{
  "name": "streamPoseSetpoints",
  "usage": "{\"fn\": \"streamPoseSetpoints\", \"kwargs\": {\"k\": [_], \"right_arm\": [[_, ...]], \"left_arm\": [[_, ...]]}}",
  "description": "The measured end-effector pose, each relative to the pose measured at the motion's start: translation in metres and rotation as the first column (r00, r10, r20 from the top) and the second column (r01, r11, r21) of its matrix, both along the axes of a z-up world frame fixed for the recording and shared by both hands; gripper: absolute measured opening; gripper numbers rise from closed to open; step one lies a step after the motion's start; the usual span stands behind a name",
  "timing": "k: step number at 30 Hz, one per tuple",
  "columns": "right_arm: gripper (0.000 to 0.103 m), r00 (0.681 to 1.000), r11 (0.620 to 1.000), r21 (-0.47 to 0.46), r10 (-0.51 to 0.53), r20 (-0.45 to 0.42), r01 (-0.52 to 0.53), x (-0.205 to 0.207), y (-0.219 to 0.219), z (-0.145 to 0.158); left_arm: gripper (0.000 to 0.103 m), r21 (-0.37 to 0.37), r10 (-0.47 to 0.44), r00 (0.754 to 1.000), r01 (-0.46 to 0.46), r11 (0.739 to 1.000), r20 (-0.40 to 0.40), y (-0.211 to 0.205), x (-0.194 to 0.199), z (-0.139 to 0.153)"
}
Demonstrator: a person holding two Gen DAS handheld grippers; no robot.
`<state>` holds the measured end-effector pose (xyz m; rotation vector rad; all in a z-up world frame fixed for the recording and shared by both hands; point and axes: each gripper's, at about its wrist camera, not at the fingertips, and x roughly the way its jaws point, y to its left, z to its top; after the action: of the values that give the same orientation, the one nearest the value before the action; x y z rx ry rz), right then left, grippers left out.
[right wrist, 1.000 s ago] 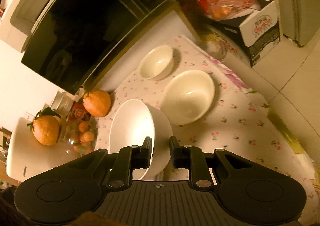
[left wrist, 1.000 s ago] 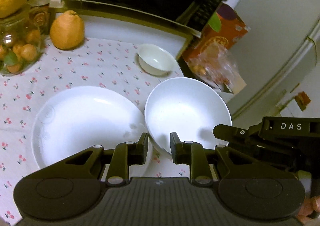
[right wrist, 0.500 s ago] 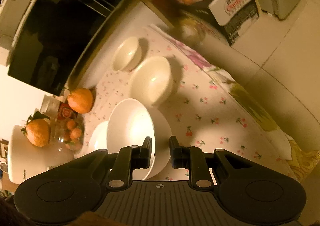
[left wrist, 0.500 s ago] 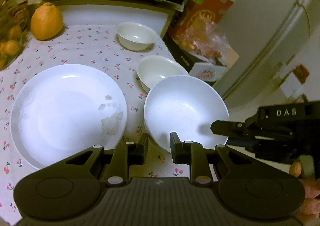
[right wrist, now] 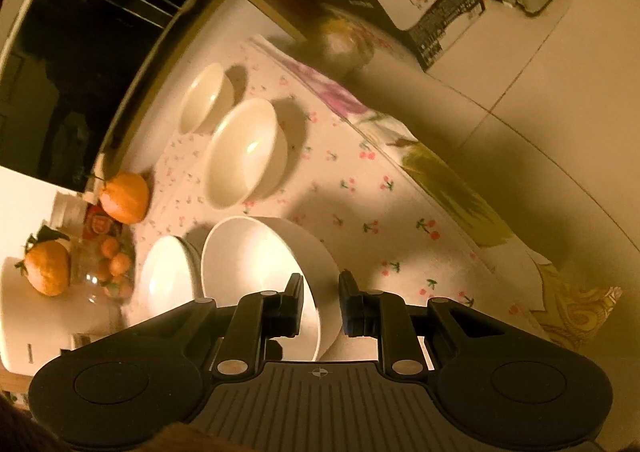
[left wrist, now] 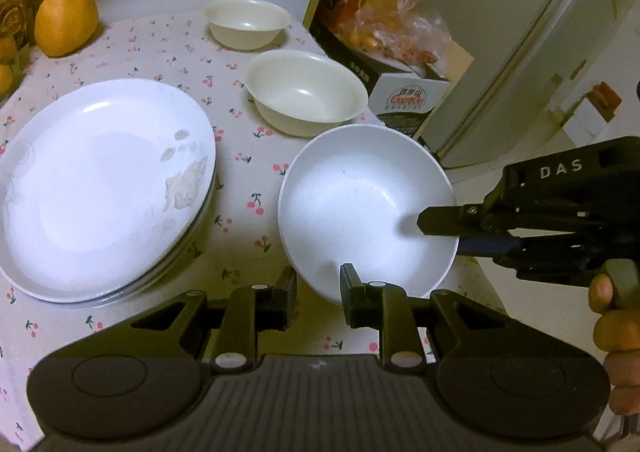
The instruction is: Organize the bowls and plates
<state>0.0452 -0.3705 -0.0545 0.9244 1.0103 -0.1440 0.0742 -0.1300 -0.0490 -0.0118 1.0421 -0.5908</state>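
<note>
Bowl (left wrist: 360,208) pinched by both our tools (left wrist: 318,294) (right wrist: 320,306); plates (left wrist: 100,188) stacked left, two bowls (left wrist: 306,92) ahead wait.

Microwave (right wrist: 80,64), orange (left wrist: 66,22), carton (left wrist: 404,92), floral tablecloth (left wrist: 248,172).

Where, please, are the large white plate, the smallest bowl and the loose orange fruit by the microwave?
Large white plate (left wrist: 96,188), left wrist view, its centre.
Smallest bowl (left wrist: 247,22), left wrist view, its inside.
Orange fruit (left wrist: 66,22), left wrist view, its front.
</note>
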Motion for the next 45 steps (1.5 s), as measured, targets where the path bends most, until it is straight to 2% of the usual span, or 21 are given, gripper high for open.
{"fn": "streamPoseSetpoints", "kwargs": {"k": [6,12,15,17,19,22,26,30,34,38,45], "right_arm": [[0.02,1.0,0.999,0.036,-0.007,-0.029,0.008,0.003,-0.002,-0.011],[0.022,0.999,1.0,0.018,0.007,-0.031,-0.006,0.005,0.001,-0.01],[0.022,0.999,0.999,0.035,0.012,-0.036,-0.011,0.005,-0.001,-0.012],[0.022,0.999,0.998,0.054,0.016,-0.037,-0.014,0.004,-0.002,-0.012],[0.035,0.999,0.997,0.073,0.02,-0.029,-0.018,0.004,-0.004,-0.011],[0.047,1.0,0.997,0.074,0.019,-0.006,-0.018,0.003,-0.007,-0.007],[0.055,1.0,0.997,0.076,0.019,0.024,-0.021,0.002,-0.011,-0.001],[0.067,0.999,0.996,0.086,0.03,0.04,-0.033,0.003,-0.013,0.001],[0.071,0.998,0.995,0.099,0.024,0.062,-0.03,0.003,-0.018,0.007],[0.074,0.994,0.995,0.095,0.012,0.11,-0.023,0.006,-0.027,0.015],[0.075,0.987,0.994,0.102,-0.053,0.153,0.037,0.019,-0.039,0.019]], "left_arm": [[0.022,0.007,-0.004,1.0,0.004,1.0,-0.006,0.002,-0.001,-0.004],[0.025,0.006,-0.017,1.0,0.017,1.0,0.007,-0.002,-0.002,-0.004],[0.029,0.001,-0.025,1.0,0.025,1.0,0.002,-0.002,-0.001,-0.003],[0.036,-0.007,-0.026,1.0,0.026,1.0,-0.003,-0.002,0.0,-0.002],[0.046,-0.014,-0.034,0.999,0.034,0.999,0.0,-0.002,-0.001,0.001],[0.057,-0.011,-0.048,0.998,0.048,0.999,0.03,-0.002,-0.003,0.007],[0.07,-0.008,-0.062,0.997,0.062,0.998,0.043,-0.002,-0.003,0.014],[0.078,-0.021,-0.072,0.997,0.073,0.997,0.034,0.0,-0.002,0.02],[0.086,-0.018,-0.092,0.994,0.093,0.995,0.057,0.004,0.001,0.032],[0.096,-0.016,-0.099,0.987,0.102,0.995,0.124,0.008,0.002,0.049],[0.097,-0.028,-0.054,0.99,0.058,0.998,0.131,0.011,0.024,0.055]]}}
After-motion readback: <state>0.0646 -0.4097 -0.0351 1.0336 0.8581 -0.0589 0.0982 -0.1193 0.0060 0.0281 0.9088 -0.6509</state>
